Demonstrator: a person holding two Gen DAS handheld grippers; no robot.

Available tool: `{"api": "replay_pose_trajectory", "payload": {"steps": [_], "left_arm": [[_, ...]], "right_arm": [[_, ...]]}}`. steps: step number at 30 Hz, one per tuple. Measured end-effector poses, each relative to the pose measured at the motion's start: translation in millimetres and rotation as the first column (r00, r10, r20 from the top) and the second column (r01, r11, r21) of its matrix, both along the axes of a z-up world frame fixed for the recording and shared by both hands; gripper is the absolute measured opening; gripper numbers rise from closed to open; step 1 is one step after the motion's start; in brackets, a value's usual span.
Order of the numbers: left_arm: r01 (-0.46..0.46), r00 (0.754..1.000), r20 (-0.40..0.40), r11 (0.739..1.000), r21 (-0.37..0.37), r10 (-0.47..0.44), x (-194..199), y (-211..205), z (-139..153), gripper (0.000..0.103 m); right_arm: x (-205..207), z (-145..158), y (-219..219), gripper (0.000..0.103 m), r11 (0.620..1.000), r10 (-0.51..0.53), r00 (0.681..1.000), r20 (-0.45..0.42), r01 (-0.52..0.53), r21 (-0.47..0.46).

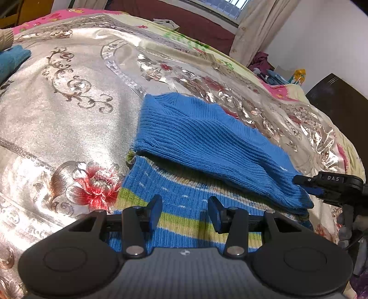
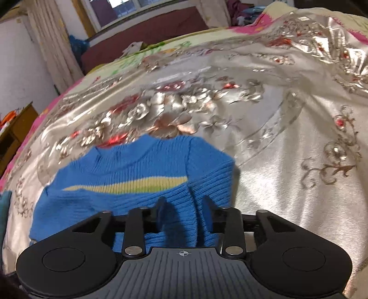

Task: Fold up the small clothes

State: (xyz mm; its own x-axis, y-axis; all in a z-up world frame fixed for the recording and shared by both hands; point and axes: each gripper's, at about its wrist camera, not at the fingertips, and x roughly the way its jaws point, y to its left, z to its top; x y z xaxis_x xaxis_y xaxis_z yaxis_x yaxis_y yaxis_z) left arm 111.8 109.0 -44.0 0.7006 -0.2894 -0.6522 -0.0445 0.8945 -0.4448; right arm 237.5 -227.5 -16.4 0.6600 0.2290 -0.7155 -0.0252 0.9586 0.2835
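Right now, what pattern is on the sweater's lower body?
Blue sweater with green and cream horizontal stripes and small white flecks; clearest in the left wrist view.

Daylight from window (image 1: 230,9); glare on satin bedspread (image 1: 76,128); right view motion-blurred; fisheye edges bent.

Both tongs angle downward. The left tongs (image 1: 185,212) stand parted, their pads pressing on nothing. The right tongs (image 2: 184,212) are likewise parted, pads apart and gripping nothing.
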Motion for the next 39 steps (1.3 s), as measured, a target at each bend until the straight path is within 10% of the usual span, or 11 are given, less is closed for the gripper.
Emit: {"api": "replay_pose_trajectory", "payload": {"steps": [8, 13, 21, 27, 34, 39], "left_arm": [[0.006, 1.0, 0.002, 1.0, 0.014, -0.006, 1.6, -3.7, -1.1, 0.049], [0.004, 1.0, 0.003, 1.0, 0.006, -0.004, 1.2, -2.6, -0.9, 0.05], [-0.076, 0.987, 0.141, 0.997, 0.003, 0.075, -12.4, 6.4, 17.1, 0.051], [-0.1, 0.981, 0.17, 0.993, 0.061, 0.089, 13.9, 2.9, 20.1, 0.054], [-0.052, 0.995, 0.092, 0.989, 0.139, 0.04, 38.6, -4.4, 1.7, 0.054], [-0.049, 0.995, 0.088, 0.992, 0.118, 0.038, 34.5, -1.9, 1.1, 0.054]], "right_arm": [[13.5, -8.1, 12.8, 0.037, 0.996, 0.062, 0.998, -0.026, -0.063, -0.065], [11.2, -2.6, 7.9, 0.006, 0.998, 0.051, 0.999, -0.018, -0.052, -0.039], [-1.0, 25.3, -10.6, 0.005, 0.994, -0.07, 0.992, 0.108, 0.061, 0.092], [12.7, -2.6, 0.3, 0.008, 0.997, -0.072, 0.997, -0.005, 0.072, -0.016], [3.2, 18.5, 10.9, 0.014, 0.981, -0.109, 0.991, 0.082, 0.121, -0.151], [4.1, 40.2, 55.0, 0.015, 0.993, 0.085, 0.989, 0.121, -0.074, -0.09]]}}
